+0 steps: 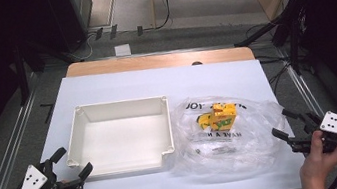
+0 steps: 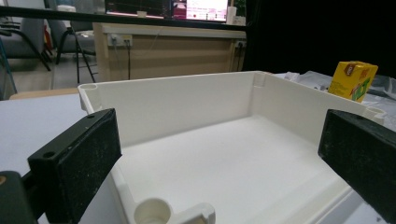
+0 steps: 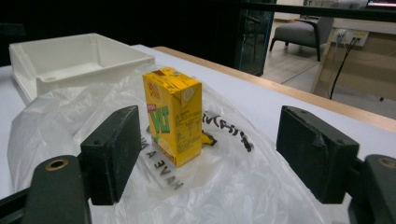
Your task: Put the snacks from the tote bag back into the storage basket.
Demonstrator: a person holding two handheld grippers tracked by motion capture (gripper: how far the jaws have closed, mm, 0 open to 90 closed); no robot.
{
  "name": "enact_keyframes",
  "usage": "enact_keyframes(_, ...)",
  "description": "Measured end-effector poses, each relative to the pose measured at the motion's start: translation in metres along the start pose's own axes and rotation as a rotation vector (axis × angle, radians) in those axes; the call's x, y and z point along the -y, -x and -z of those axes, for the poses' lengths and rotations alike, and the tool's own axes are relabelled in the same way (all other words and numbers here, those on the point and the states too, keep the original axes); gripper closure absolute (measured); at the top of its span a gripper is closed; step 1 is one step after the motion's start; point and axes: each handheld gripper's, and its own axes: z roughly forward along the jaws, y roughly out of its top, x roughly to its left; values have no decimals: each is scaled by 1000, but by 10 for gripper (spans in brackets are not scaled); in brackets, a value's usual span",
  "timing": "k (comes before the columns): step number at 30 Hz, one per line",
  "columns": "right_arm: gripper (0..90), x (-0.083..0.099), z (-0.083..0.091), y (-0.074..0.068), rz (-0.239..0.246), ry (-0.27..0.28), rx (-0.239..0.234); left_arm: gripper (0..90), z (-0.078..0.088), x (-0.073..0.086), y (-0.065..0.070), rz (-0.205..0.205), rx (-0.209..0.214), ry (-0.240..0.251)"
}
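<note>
High view shows the yellow juice carton (image 1: 222, 116) upright on the clear plastic bag (image 1: 224, 139) beside the white tray (image 1: 117, 109), right gripper (image 1: 288, 127) fingers released nearby, left gripper (image 1: 72, 163) released at the tray's corner.

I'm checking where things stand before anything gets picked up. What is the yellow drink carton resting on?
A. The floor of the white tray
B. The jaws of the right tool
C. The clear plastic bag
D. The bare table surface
C: the yellow drink carton stands upright on the crumpled clear plastic bag, to the right of the white tray, with the open right tool short of it.
</note>
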Motion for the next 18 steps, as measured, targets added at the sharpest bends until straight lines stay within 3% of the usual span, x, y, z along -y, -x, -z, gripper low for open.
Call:
enact_keyframes(5,231,1,-4,-1,5,-50,7,0,0,0,0,2,3,-1)
enact_keyframes(9,319,-8,-12,-6,6,-118,-33,0,0,0,1,-7,3,-6)
enact_keyframes(12,327,-12,-17,-5,12,-147,-52,0,-1,0,1,-8,3,-9)
enact_keyframes(13,325,-13,-22,-4,7,-180,-65,0,-1,0,1,-10,3,-10)
enact_keyframes(15,324,-14,-23,-4,8,-184,-69,0,-1,0,2,-10,3,-11)
enact_keyframes(18,352,-19,-34,-2,30,-240,-116,0,-1,0,2,-9,2,-11)
